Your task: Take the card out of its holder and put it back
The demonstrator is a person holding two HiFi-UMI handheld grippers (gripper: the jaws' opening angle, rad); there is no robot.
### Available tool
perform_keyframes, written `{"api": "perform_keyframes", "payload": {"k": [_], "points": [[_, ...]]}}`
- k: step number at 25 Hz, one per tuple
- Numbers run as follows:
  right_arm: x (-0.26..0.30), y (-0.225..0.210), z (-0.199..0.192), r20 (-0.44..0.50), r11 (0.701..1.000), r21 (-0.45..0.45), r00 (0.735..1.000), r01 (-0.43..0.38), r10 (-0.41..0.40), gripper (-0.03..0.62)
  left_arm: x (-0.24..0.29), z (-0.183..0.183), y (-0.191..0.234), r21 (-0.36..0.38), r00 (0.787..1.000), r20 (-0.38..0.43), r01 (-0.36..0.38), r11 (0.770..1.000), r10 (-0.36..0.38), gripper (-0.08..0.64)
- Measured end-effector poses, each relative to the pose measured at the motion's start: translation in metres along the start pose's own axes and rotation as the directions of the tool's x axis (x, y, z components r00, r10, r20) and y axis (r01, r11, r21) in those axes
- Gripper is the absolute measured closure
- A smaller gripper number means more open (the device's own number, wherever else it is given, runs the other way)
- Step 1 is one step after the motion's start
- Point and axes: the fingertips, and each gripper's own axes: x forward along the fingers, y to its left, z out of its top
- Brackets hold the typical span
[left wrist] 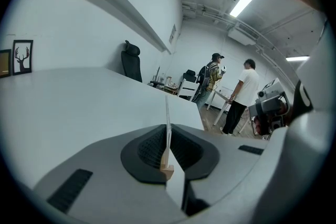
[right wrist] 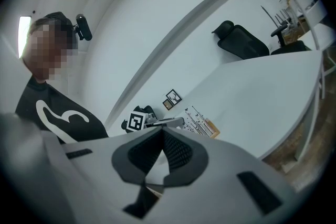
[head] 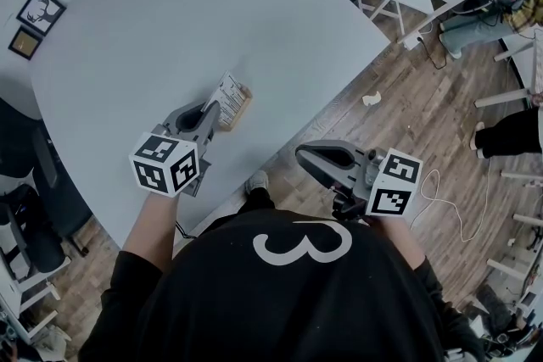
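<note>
My left gripper [left wrist: 167,126] has its jaws brought in tight on the card [left wrist: 167,112], which stands edge-on between my pads as a thin white line rising above their tips; below it, close in toward my throat, sits the light wooden holder [left wrist: 167,170] with the card's foot at it, though whether the foot is seated in the slot or just lifted clear I cannot tell; from the head view the same left gripper [head: 212,111] reaches onto the white table [head: 170,13], with the card [head: 227,89] upright at my tips and the holder [head: 240,108] just beyond them on the tabletop; past my tips the table runs away bare, with a black office chair [left wrist: 131,60] at its far side and two people [left wrist: 239,94] standing off to my right; my right gripper [right wrist: 161,131] has its jaws closed together with nothing between the pads; it hangs off the table's edge over the wooden floor [head: 407,114], well apart from the card, and looks across at the left gripper [right wrist: 157,122] and the card [right wrist: 197,119] ahead of its tips.
</note>
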Motion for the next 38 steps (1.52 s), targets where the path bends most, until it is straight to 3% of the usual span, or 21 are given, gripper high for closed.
{"api": "perform_keyframes", "payload": {"k": [10, 31, 38], "points": [[-0.008, 0.003, -0.002, -0.003, 1.0, 0.0, 1.0, -0.004, 0.004, 0.586, -0.004, 0.008, -0.006, 0.012, 0.999, 0.018, -0.032, 0.999, 0.032, 0.535], [-0.027, 0.03, -0.016, -0.008, 0.999, -0.037, 1.0, -0.03, 0.03, 0.586, -0.048, 0.046, -0.018, 0.003, 0.98, 0.167, -0.115, 0.993, 0.112, 0.535], [-0.052, 0.053, -0.034, 0.002, 0.997, -0.063, 0.999, -0.037, 0.037, 0.586, -0.076, 0.044, -0.056, -0.063, 0.971, 0.221, -0.082, 0.995, 0.094, 0.535]]}}
